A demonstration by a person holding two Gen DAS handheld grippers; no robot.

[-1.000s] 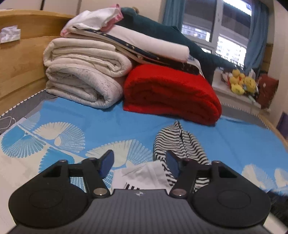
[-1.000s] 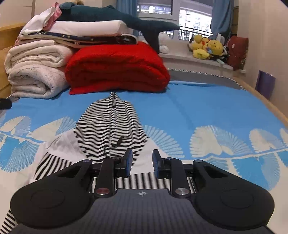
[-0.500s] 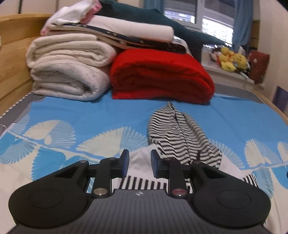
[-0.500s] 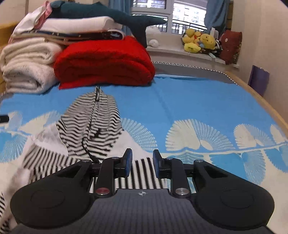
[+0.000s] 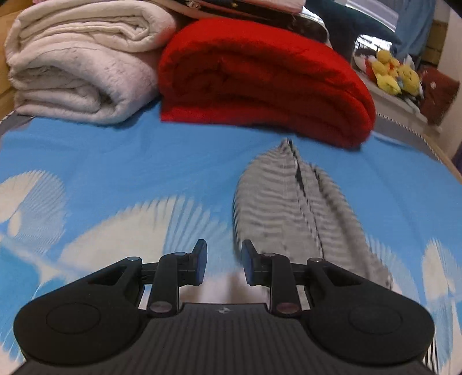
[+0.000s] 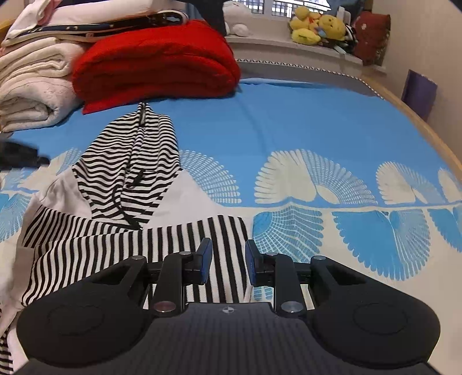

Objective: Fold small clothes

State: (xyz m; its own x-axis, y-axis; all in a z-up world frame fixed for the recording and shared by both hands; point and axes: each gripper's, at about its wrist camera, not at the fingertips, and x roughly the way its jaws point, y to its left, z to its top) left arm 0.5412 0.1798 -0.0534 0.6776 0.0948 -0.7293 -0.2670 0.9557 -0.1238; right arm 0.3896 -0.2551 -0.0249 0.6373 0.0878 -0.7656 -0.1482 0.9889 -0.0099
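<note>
A small black-and-white striped hooded top [image 6: 127,184] lies flat on the blue bedsheet [image 6: 288,121], hood pointing away toward the red blanket. My right gripper [image 6: 228,255] hovers over the striped right sleeve [image 6: 202,239], jaws a little apart and empty. In the left wrist view the hood [image 5: 288,213] is blurred, just right of my left gripper [image 5: 222,259], which is slightly open and empty over white cloth of the top.
A folded red blanket [image 5: 260,83] and rolled cream blankets [image 5: 80,63] are stacked at the head of the bed. Plush toys [image 6: 314,26] sit on the window ledge. The wooden bed edge [image 6: 427,127] runs along the right.
The left gripper narrowed from wide open a second ago, then moved forward and left toward the blankets. The right gripper shifted right, from the hood to the right sleeve.
</note>
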